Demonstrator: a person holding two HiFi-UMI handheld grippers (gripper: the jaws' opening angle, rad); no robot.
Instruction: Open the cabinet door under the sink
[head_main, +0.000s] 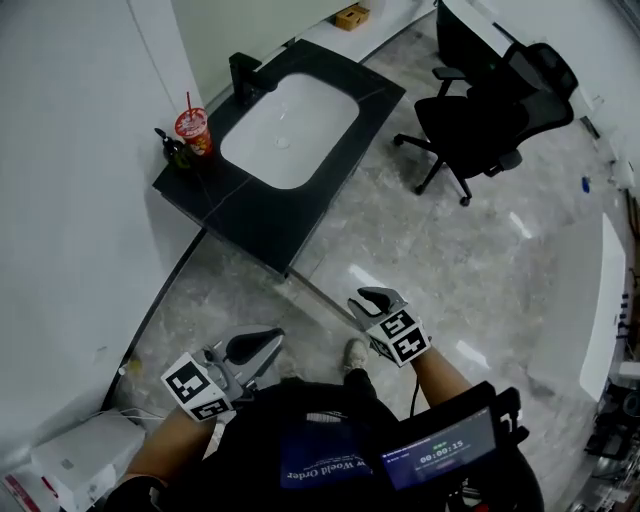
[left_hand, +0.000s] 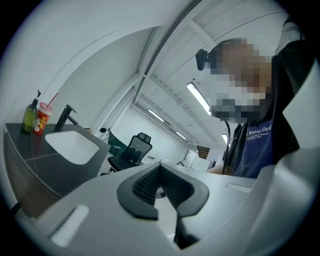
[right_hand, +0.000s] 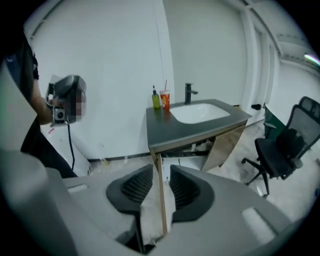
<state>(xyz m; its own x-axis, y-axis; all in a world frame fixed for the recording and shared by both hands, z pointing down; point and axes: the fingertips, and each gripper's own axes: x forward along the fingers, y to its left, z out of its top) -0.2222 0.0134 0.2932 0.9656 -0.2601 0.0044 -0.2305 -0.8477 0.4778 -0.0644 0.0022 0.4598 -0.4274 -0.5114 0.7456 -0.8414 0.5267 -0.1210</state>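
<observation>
The dark sink counter (head_main: 250, 215) with its white basin (head_main: 290, 130) stands against the wall at the upper left of the head view. One cabinet door stands swung out; its thin wooden edge (head_main: 318, 298) reaches towards me. In the right gripper view that door edge (right_hand: 161, 200) shows in the narrow gap of my right gripper (right_hand: 161, 172), and neither pad touches it. A second door (right_hand: 225, 146) hangs open at the cabinet's far side. The right gripper (head_main: 375, 297) hovers near the door's outer end. My left gripper (head_main: 262, 342) is off to the left, tips together, holding nothing.
A black faucet (head_main: 243, 78), a red cup with a straw (head_main: 192, 128) and a green soap bottle (head_main: 175, 150) stand on the counter. A black office chair (head_main: 490, 115) is to the right. A white box (head_main: 85, 455) sits by the wall at the lower left.
</observation>
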